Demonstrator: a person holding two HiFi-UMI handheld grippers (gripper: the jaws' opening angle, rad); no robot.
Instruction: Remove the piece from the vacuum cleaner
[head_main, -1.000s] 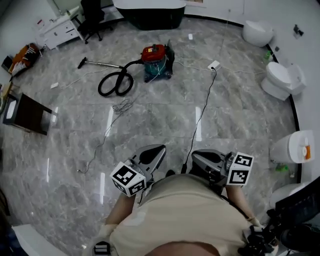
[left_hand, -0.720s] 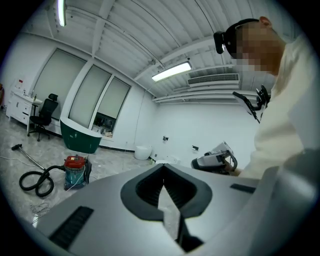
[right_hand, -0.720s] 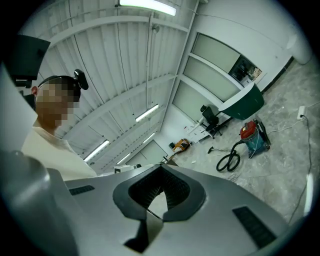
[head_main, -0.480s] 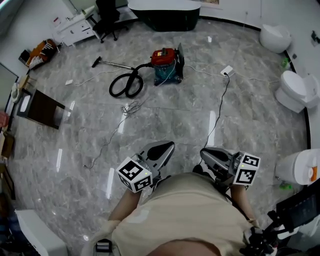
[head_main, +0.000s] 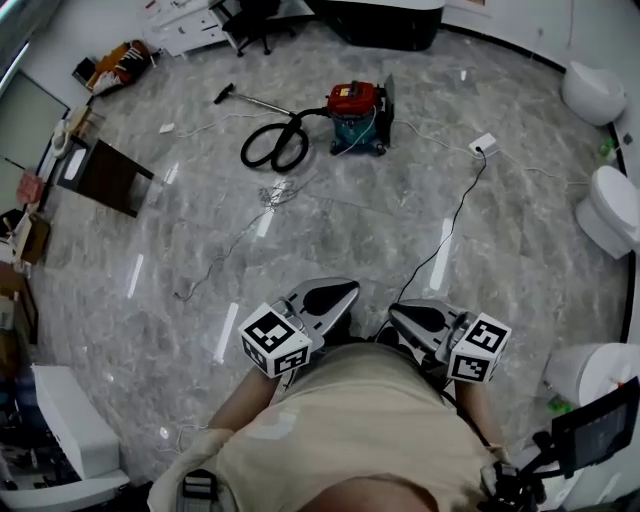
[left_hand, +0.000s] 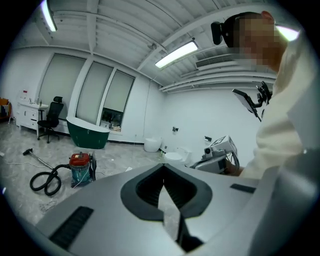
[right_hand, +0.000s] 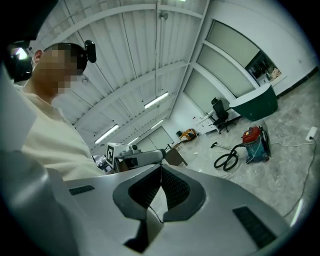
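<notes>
The vacuum cleaner (head_main: 356, 113), red on top with a teal drum, stands far off on the marble floor. Its black hose (head_main: 272, 149) lies coiled to its left, and the wand with its nozzle (head_main: 226, 95) stretches further left. It also shows small in the left gripper view as the vacuum cleaner (left_hand: 82, 168) and in the right gripper view as the vacuum cleaner (right_hand: 254, 143). My left gripper (head_main: 338, 293) and right gripper (head_main: 398, 314) are held close against my torso, both shut and empty, well short of the machine.
A white socket strip (head_main: 483, 144) lies right of the vacuum, with a black cable (head_main: 445, 245) running from it toward my feet. Toilets (head_main: 617, 214) line the right wall. A dark low table (head_main: 106, 173) stands at the left; a dark green bathtub (head_main: 385, 22) sits behind.
The head view has swung: the vacuum and floor now sit further right and higher in the frame. Both grippers stay shut by my torso.
</notes>
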